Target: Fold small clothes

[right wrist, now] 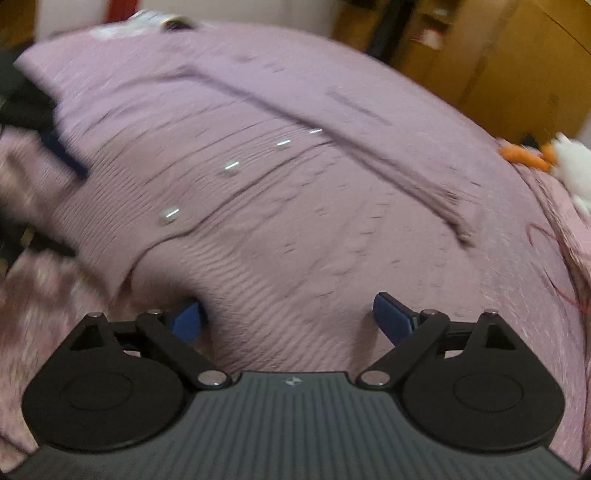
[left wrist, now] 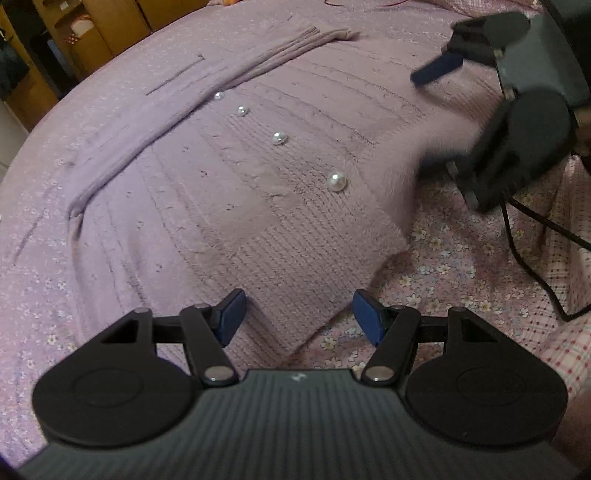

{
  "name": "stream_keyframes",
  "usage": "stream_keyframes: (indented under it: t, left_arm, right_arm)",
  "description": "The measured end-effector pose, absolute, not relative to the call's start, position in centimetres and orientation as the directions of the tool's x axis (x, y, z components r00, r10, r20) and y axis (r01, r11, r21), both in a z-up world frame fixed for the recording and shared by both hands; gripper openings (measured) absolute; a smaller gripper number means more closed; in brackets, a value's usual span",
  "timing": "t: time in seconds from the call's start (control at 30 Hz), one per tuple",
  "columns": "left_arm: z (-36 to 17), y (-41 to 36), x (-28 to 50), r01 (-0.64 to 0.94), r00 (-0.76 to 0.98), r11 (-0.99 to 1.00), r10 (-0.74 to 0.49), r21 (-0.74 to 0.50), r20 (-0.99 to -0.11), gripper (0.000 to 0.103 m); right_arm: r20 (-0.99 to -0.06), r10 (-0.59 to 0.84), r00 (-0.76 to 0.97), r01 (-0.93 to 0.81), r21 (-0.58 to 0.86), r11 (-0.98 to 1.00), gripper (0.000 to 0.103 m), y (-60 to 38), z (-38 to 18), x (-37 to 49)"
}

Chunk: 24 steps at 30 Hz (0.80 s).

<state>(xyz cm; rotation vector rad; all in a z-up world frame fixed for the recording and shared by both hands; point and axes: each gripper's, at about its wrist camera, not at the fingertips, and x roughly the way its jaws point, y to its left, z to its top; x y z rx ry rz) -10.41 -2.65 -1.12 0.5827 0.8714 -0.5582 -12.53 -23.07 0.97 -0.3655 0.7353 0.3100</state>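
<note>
A lilac knitted cardigan [left wrist: 229, 192] with pearl buttons [left wrist: 336, 182] lies flat on the bed, one sleeve [left wrist: 177, 107] folded slantwise across its chest. My left gripper [left wrist: 299, 315] is open low over the hem corner, which lies between its blue pads without being pinched. My right gripper [left wrist: 439, 114] shows at the upper right of the left wrist view, open beside the cardigan's far side edge. In the blurred right wrist view the right gripper [right wrist: 291, 319] stands wide, with the cardigan [right wrist: 295, 229] between its fingers and its left pad [right wrist: 186, 323] partly hidden under the knit's edge.
The bed has a lilac flowered sheet [left wrist: 37, 277] and a pink flowered cover [left wrist: 454, 266]. A black cable [left wrist: 524, 240] trails across the cover on the right. Wooden furniture [left wrist: 92, 29] stands beyond the bed. An orange and white soft toy [right wrist: 554, 155] lies at the far edge.
</note>
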Motion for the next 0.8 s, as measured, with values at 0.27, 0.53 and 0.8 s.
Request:
stream_keyframes:
  t: [0.27,0.53,0.8]
  left_arm:
    - [-1.6,-2.8,-9.6,0.557,0.617,0.738,-0.060,0.382,-0.785,0.079]
    - [-0.5,-1.9,-7.2,0.488,0.661,0.787,-0.053,0.376,-0.749,0.079]
    - [-0.3,-0.5,-5.6,0.446,0.648,0.861,-0.121,0.245,-0.752,0.049]
  right_arm:
    - [-0.663,0.186,0.725,-0.294,-0.054,0.954,0.095,-25.6,2.1,-10.4]
    - [-0.619,0.177,0.765,-0.213,0.017,0.977,0.091,-26.5,1.8,-11.5]
    - [-0.659,0.171,0.733,-0.204,0.027,0.979,0.071,-26.5,1.0,-11.7]
